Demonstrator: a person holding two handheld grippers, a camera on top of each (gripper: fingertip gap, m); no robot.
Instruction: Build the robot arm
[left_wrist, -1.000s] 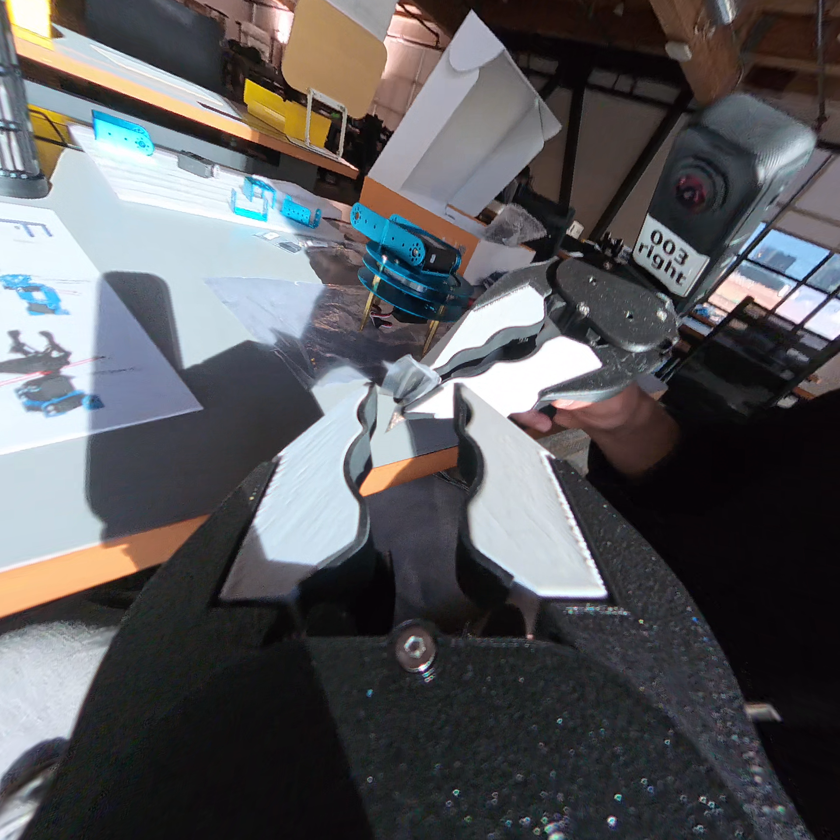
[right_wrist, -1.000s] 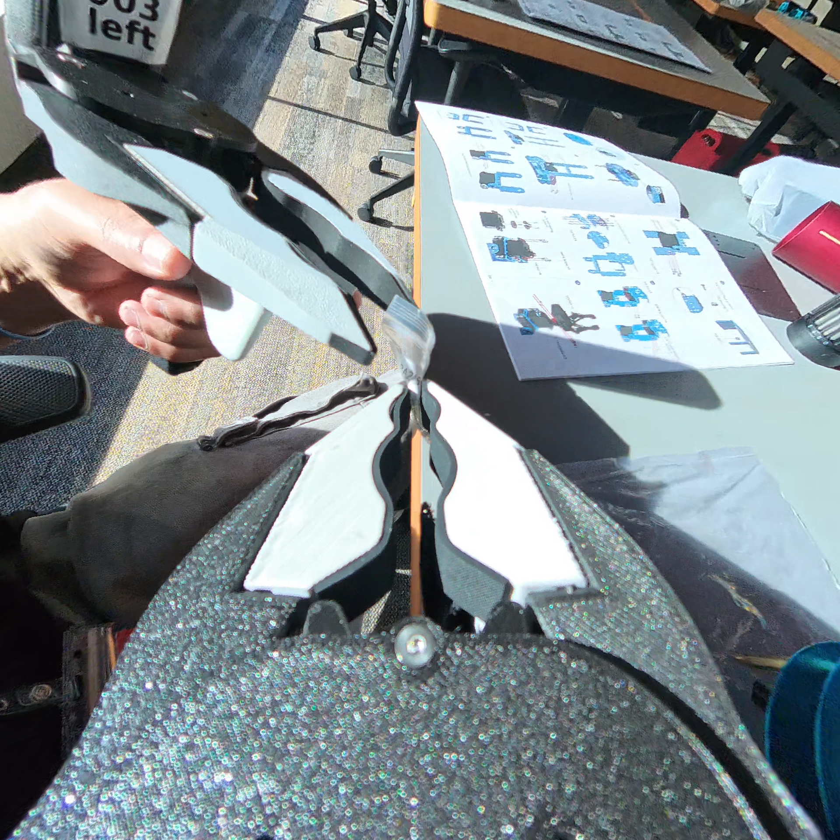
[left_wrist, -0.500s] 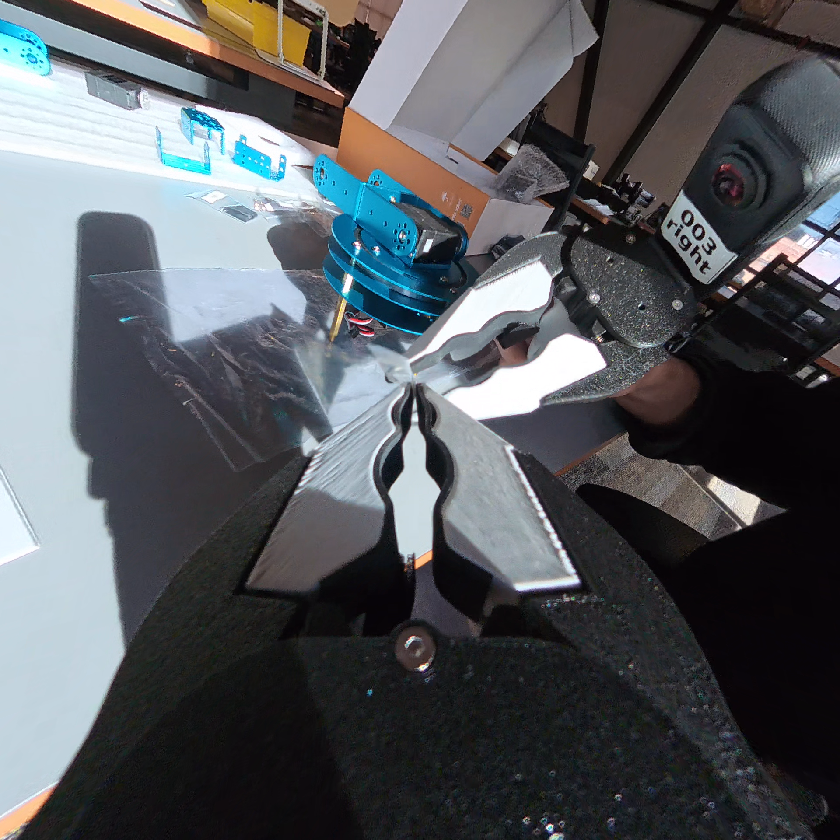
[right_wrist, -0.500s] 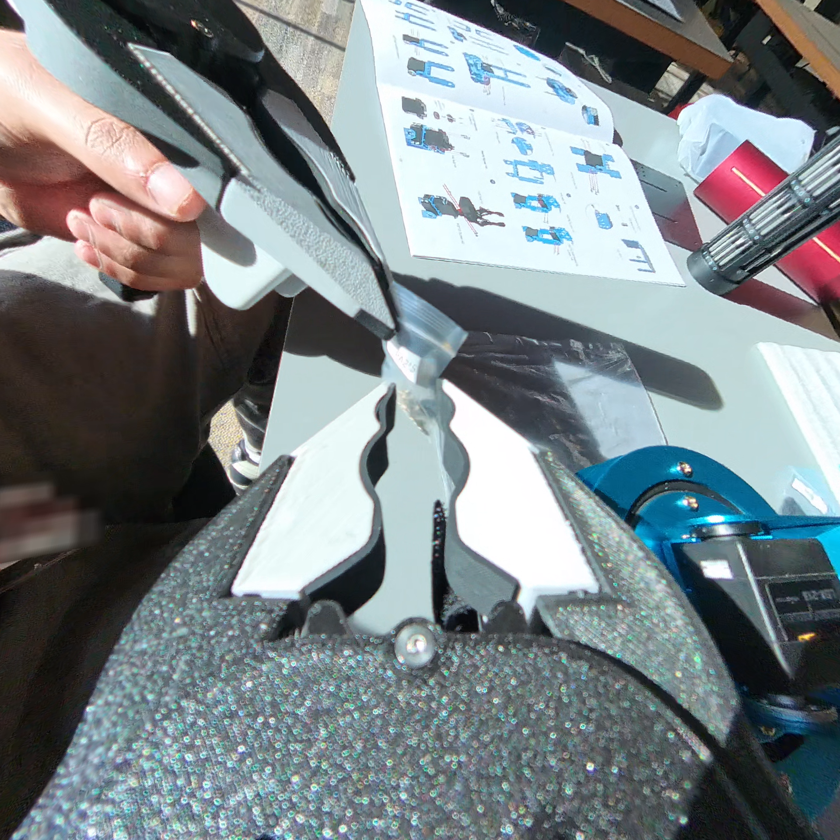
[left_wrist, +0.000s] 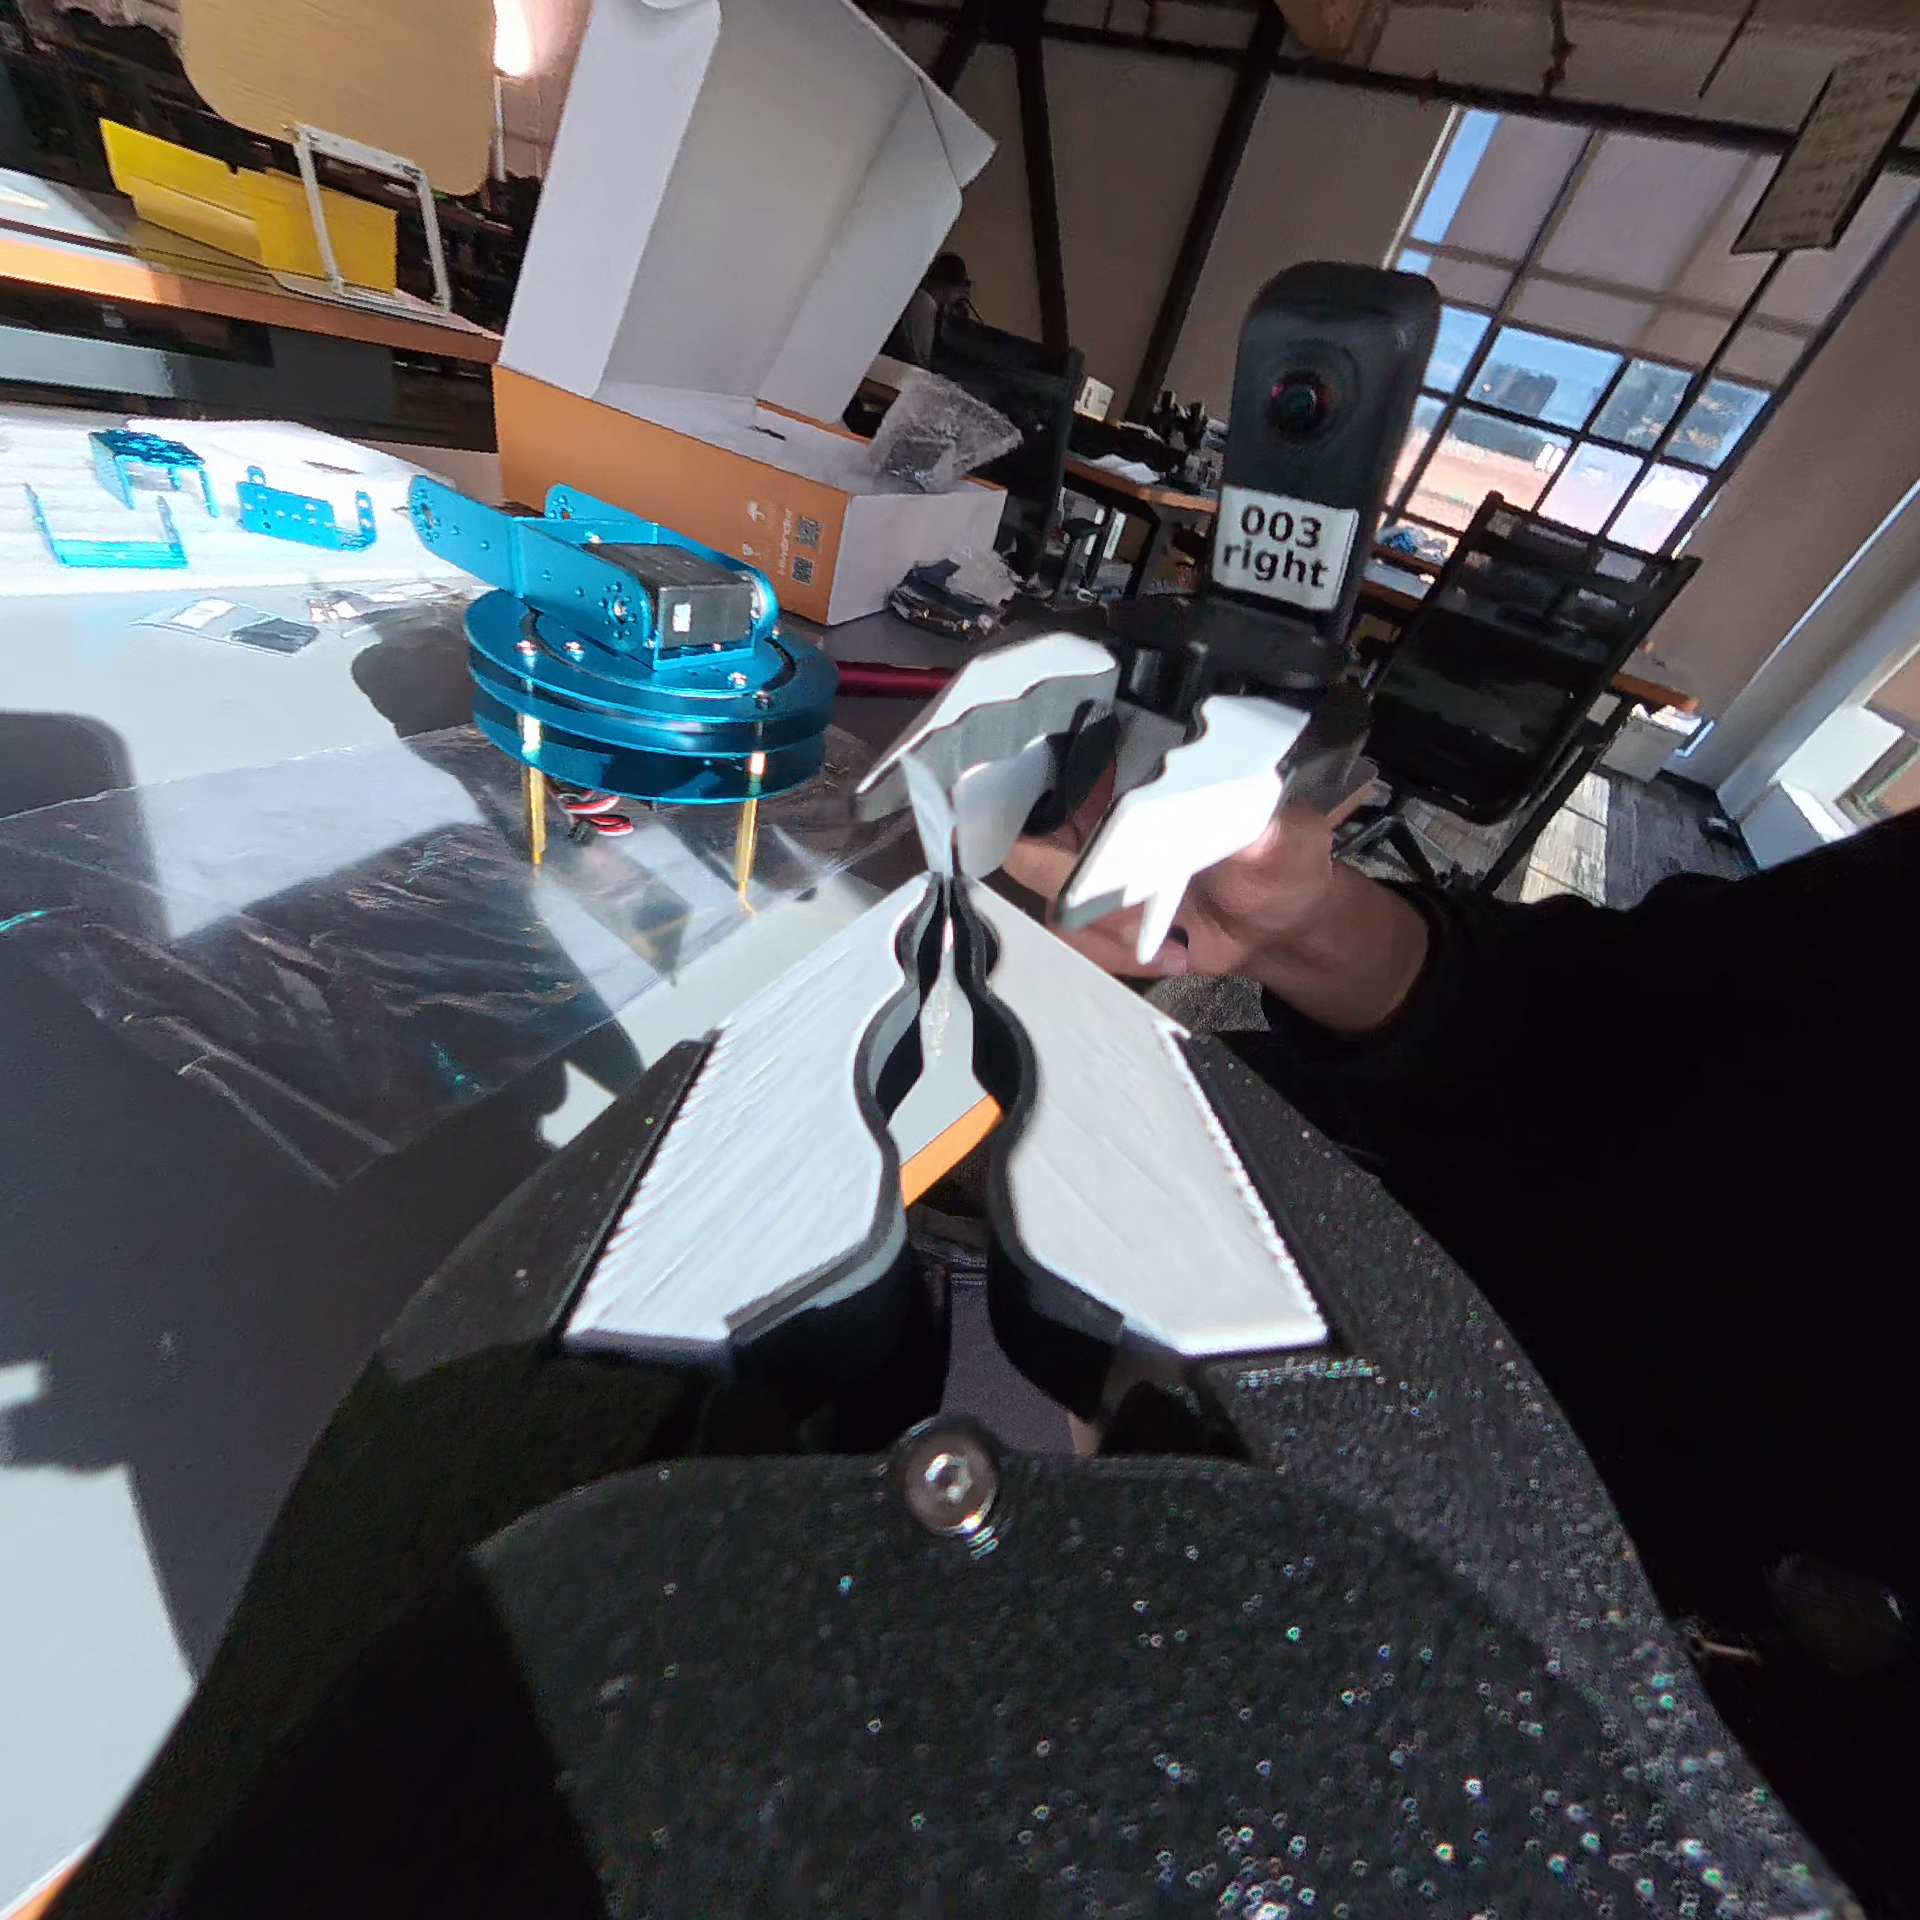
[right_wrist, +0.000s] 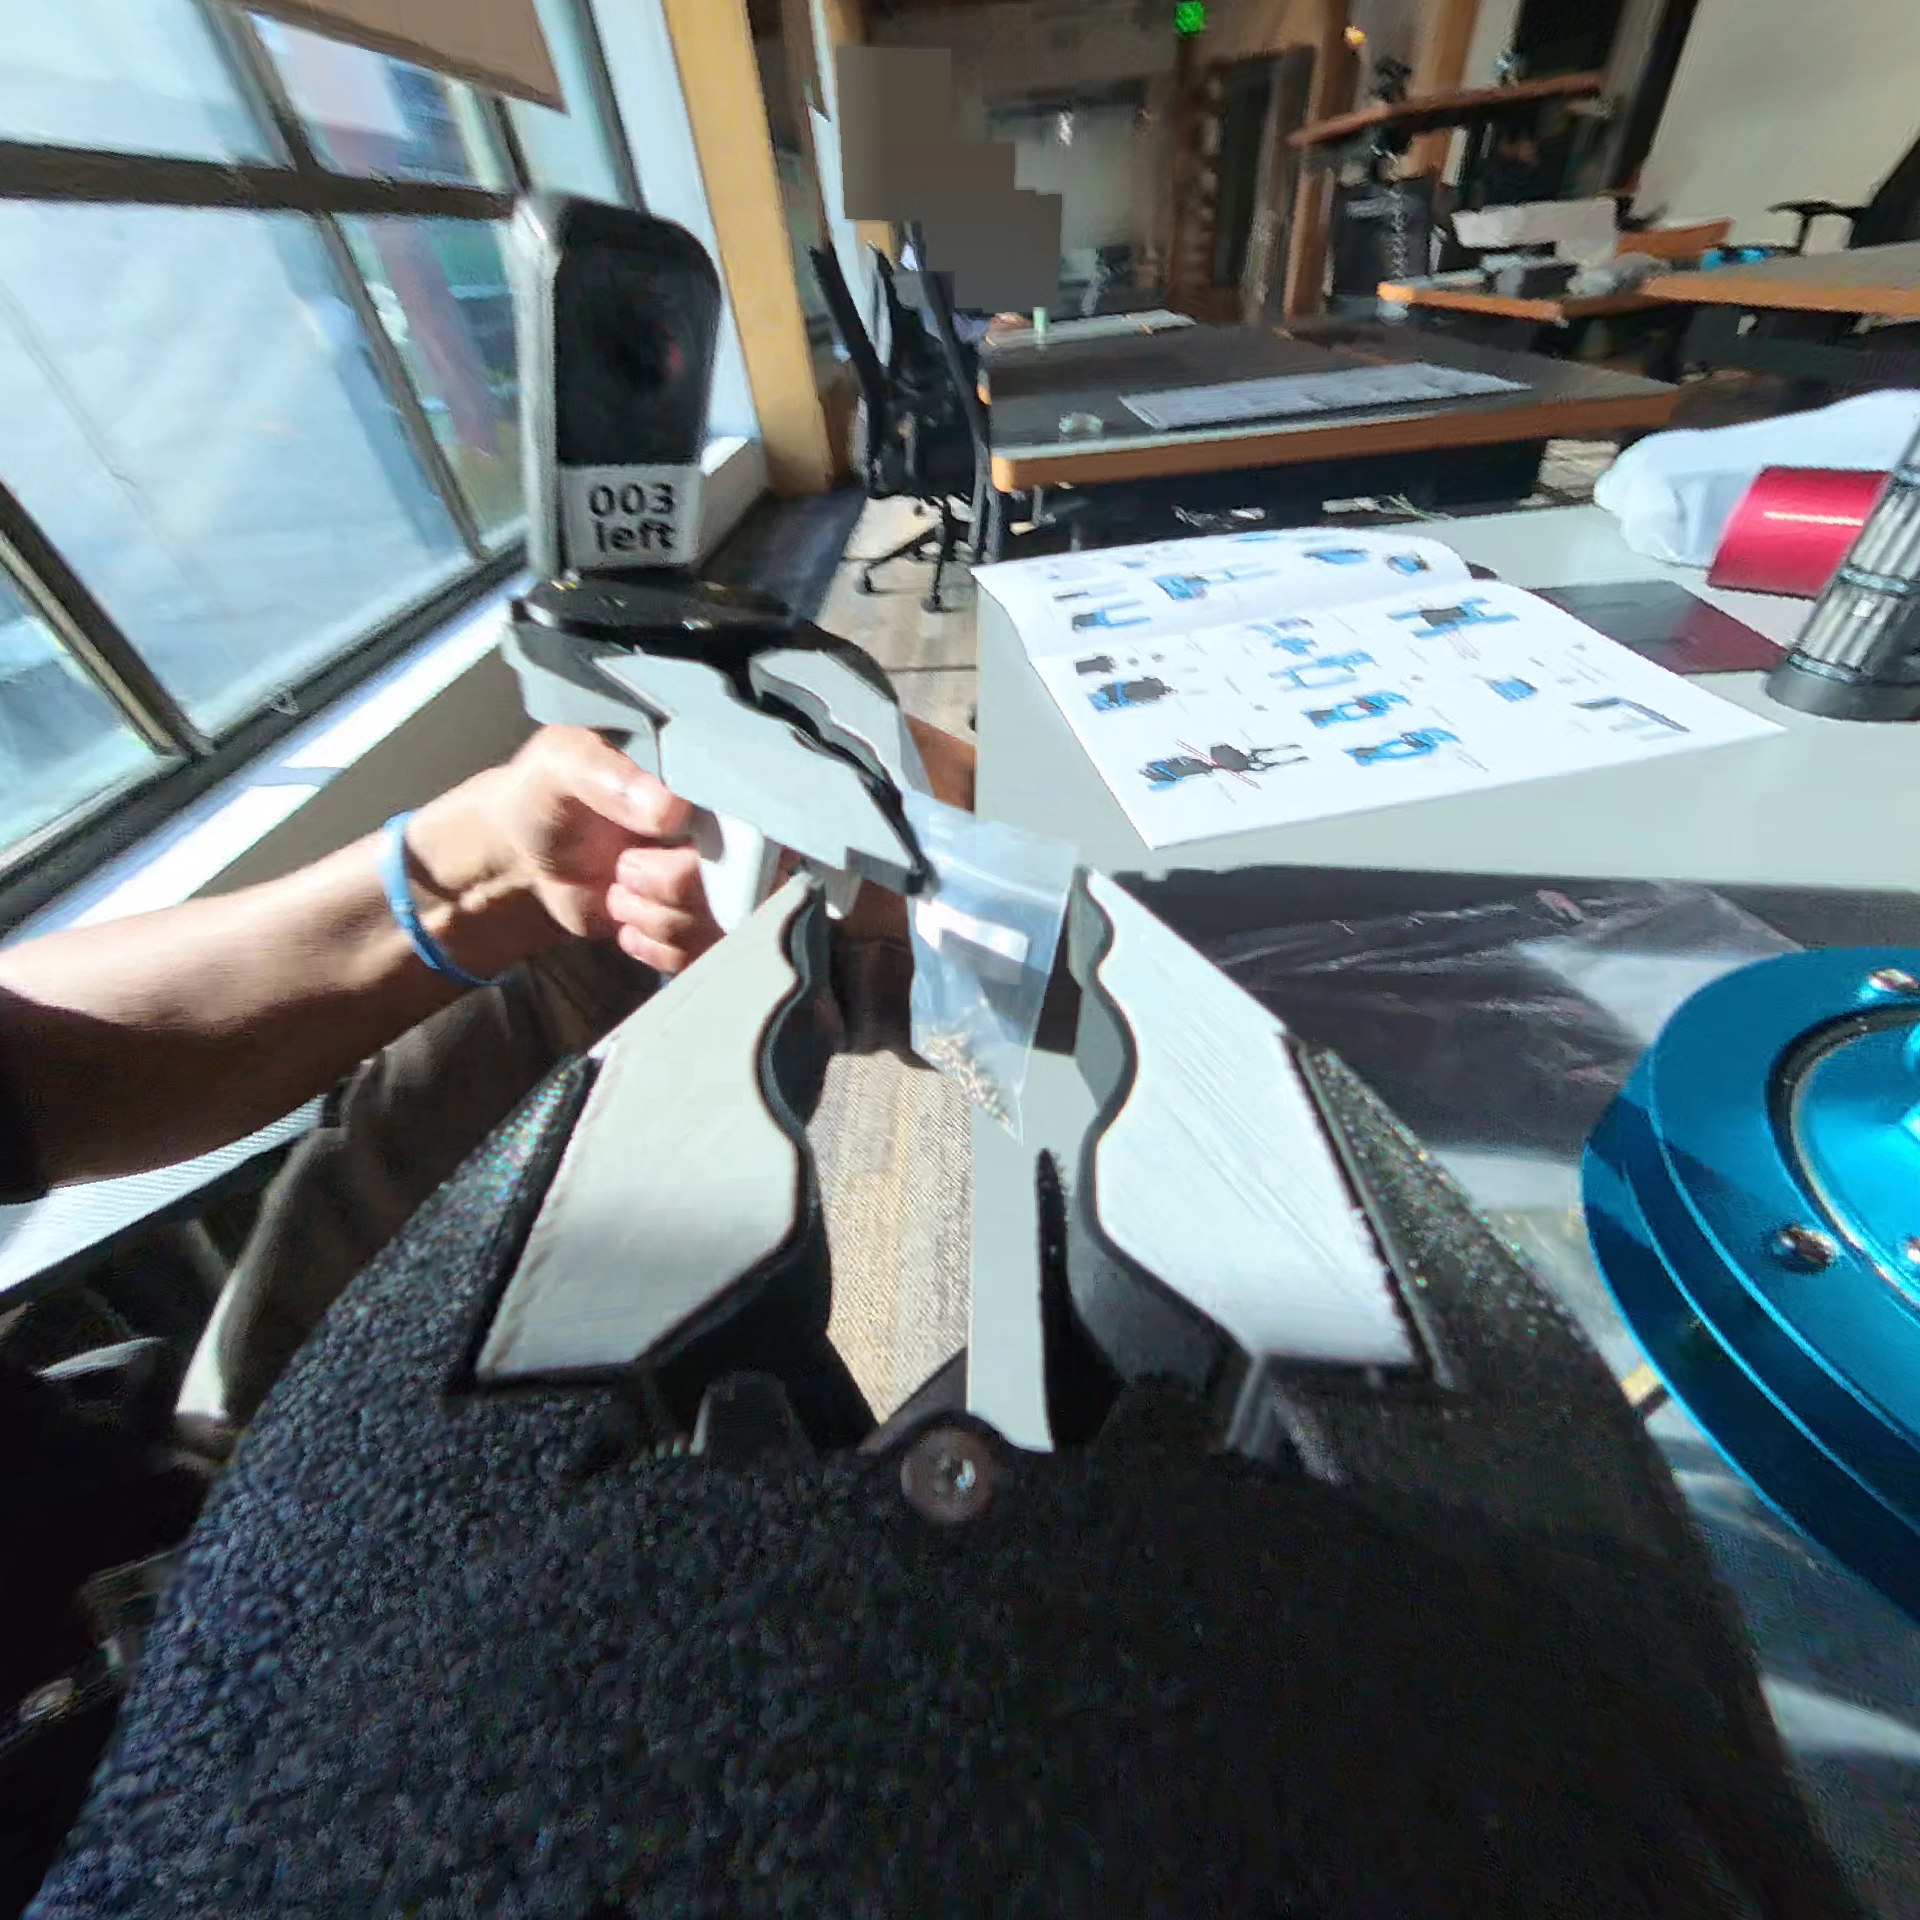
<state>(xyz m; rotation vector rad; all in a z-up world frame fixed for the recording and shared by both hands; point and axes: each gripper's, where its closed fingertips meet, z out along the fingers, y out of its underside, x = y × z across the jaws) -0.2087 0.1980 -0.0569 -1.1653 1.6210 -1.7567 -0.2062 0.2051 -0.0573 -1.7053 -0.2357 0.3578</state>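
Observation:
My left gripper (left_wrist: 948, 896) is shut on the top edge of a small clear plastic bag (right_wrist: 977, 956) with tiny screws in its bottom corner. The bag hangs off the table's near edge. In the right wrist view the left gripper (right_wrist: 914, 878) pinches the bag's upper left corner. My right gripper (right_wrist: 945, 894) is open, its fingers on either side of the hanging bag without touching it. In the left wrist view the right gripper (left_wrist: 971, 857) faces me with its jaws spread, just beyond my fingertips.
A blue turntable base with a servo (left_wrist: 644, 644) stands on a clear plastic sheet (left_wrist: 312, 883) on the grey table (left_wrist: 156, 1351). Behind are an open orange and white box (left_wrist: 727, 312) and blue brackets (left_wrist: 156, 499). An open instruction booklet (right_wrist: 1330, 675) and a red cylinder (right_wrist: 1797, 530) lie farther off. The tips of both grippers are at nearly the same place.
The left gripper shut on the bag that the right gripper held. The right gripper has opened and let go, so the bag now hangs from the left gripper alone.

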